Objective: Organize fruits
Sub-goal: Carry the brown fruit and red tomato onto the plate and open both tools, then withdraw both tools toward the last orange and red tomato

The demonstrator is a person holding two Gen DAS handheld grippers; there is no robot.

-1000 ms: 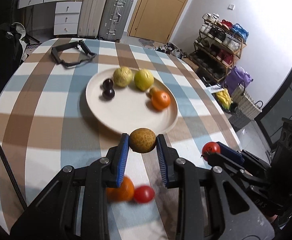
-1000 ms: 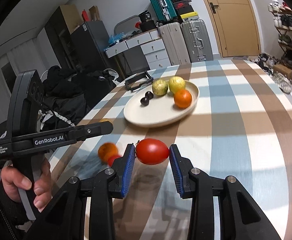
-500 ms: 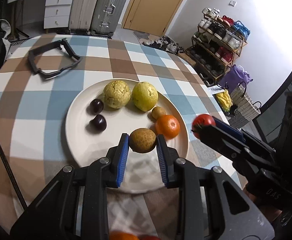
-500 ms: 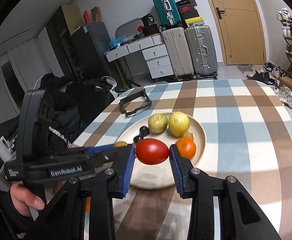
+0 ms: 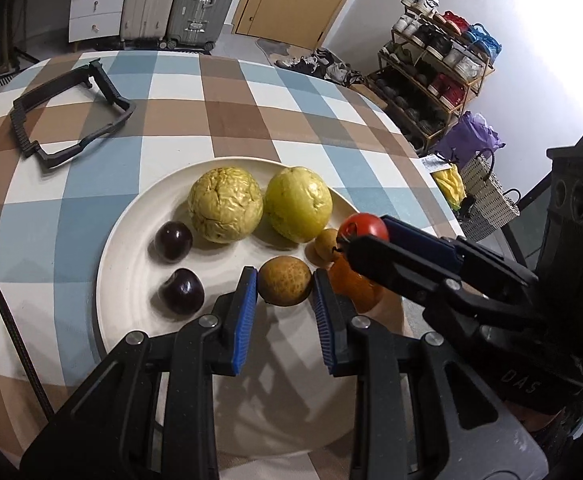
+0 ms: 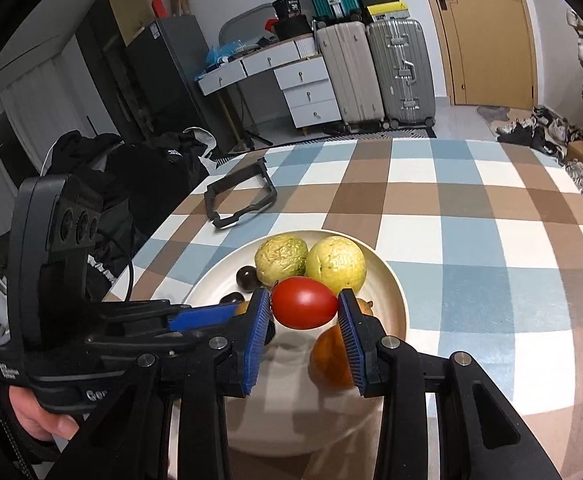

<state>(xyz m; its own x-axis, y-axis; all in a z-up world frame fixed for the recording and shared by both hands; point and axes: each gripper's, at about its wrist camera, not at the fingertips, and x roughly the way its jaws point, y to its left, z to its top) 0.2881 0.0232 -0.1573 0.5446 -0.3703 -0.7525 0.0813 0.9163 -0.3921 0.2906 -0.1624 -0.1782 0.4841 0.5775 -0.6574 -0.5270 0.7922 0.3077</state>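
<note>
My left gripper is shut on a small brown round fruit and holds it over the cream plate. My right gripper is shut on a red tomato above the same plate; it also shows in the left wrist view. The plate holds two yellow-green guavas, two dark plums, a small brown fruit and an orange, partly hidden by the right gripper.
A black plastic frame lies on the checked tablecloth at the far left. Suitcases, drawers and a shoe rack stand beyond the table. The table's right edge is near the plate.
Both grippers have moved forward and lower over the plate, carrying their fruits. The loose orange and tomato near the table's front have left the view.
</note>
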